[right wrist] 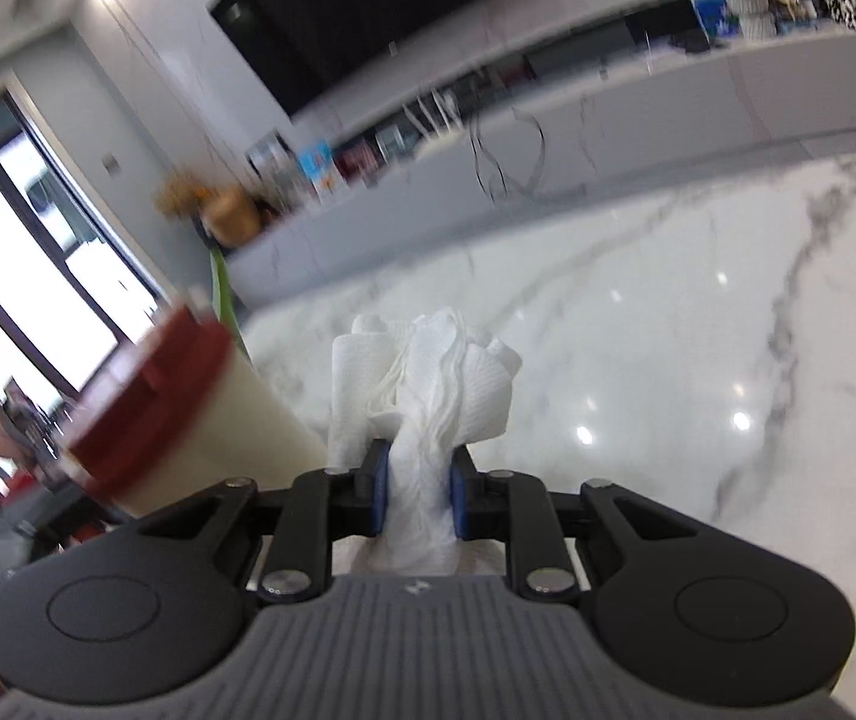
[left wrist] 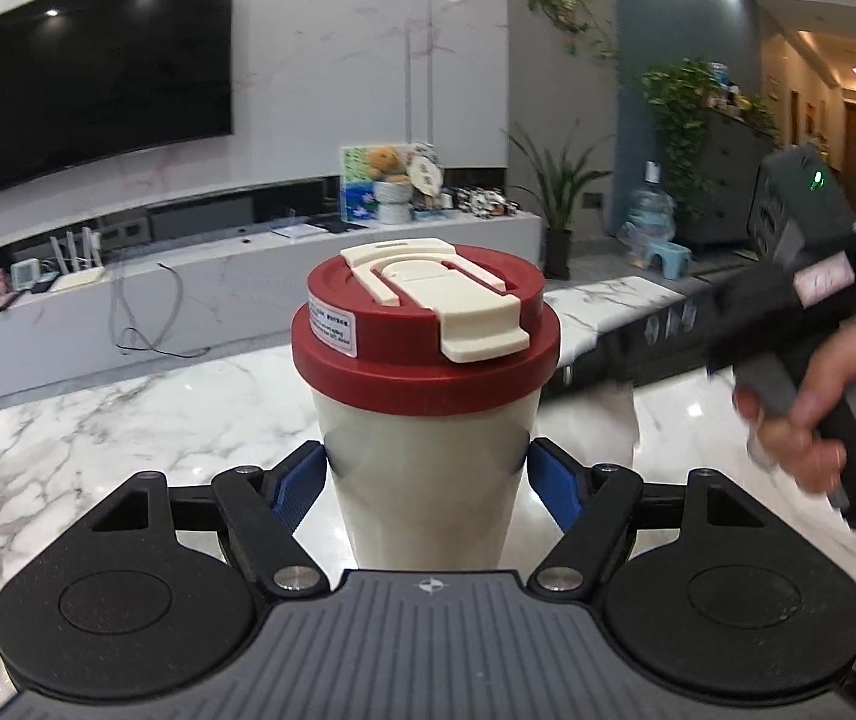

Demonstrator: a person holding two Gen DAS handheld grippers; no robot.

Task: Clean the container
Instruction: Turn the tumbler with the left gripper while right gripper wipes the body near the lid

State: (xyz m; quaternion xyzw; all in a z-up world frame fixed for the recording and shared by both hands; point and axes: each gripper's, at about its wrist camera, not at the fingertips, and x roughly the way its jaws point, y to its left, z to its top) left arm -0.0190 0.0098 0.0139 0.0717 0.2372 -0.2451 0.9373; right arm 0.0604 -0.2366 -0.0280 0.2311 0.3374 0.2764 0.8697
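The left gripper (left wrist: pixel 425 474) is being clamped on a cream cup (left wrist: pixel 428 456) with a red lid (left wrist: pixel 428 330); a crumpled paper towel (right wrist: pixel 428 396) is being pinched by the right gripper (right wrist: pixel 419 492) above the marble table (right wrist: pixel 667 330).

The left gripper (left wrist: pixel 428 474) points slightly downward, its blue pads (left wrist: pixel 299 483) pressed on both sides of a cup. To its right, a hand (left wrist: pixel 817 414) holds the right gripper (right wrist: pixel 419 492), whose pads (right wrist: pixel 380 489) pinch a paper wad.
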